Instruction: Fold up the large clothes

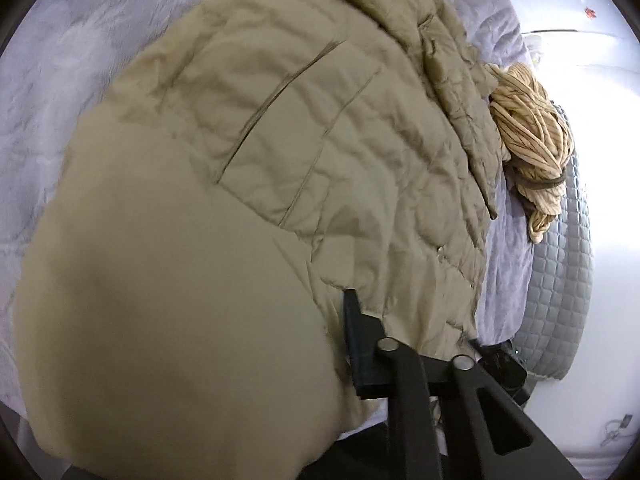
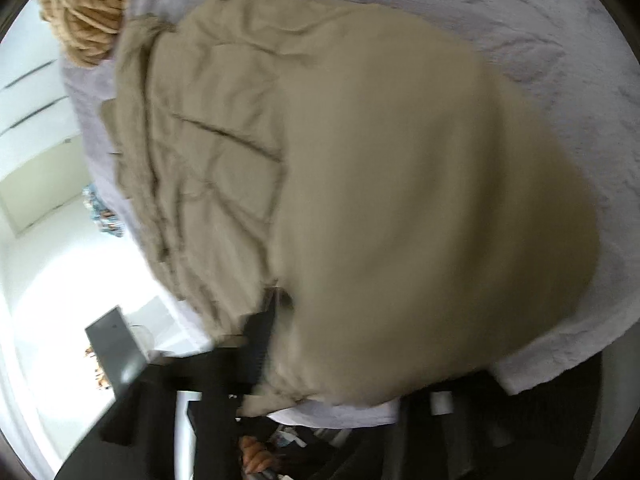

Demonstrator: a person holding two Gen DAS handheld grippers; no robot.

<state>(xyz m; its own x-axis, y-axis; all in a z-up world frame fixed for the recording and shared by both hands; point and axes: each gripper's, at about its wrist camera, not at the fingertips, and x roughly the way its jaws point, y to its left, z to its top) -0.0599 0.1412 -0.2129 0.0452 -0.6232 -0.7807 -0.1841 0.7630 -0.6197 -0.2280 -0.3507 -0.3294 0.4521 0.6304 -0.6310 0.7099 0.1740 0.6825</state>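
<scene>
A large olive-tan quilted jacket (image 1: 280,128) lies spread on a lavender bed cover (image 1: 48,92). Its near part bulges up blurred close to the lens in both views. My left gripper (image 1: 348,304) is at the jacket's near hem; one black finger (image 1: 356,344) shows and the other is hidden under the fabric, which lies between them. In the right wrist view the jacket (image 2: 400,184) fills the middle. My right gripper (image 2: 276,312) is at its near edge; one dark finger (image 2: 260,340) shows, blurred, with fabric draped over the rest.
A bundle of thick beige yarn-like cloth (image 1: 532,128) lies at the bed's far right edge; it also shows in the right wrist view (image 2: 84,12). A grey quilted mattress side (image 1: 560,280) drops to a bright white floor. A dark flat object (image 2: 116,348) stands off the bed.
</scene>
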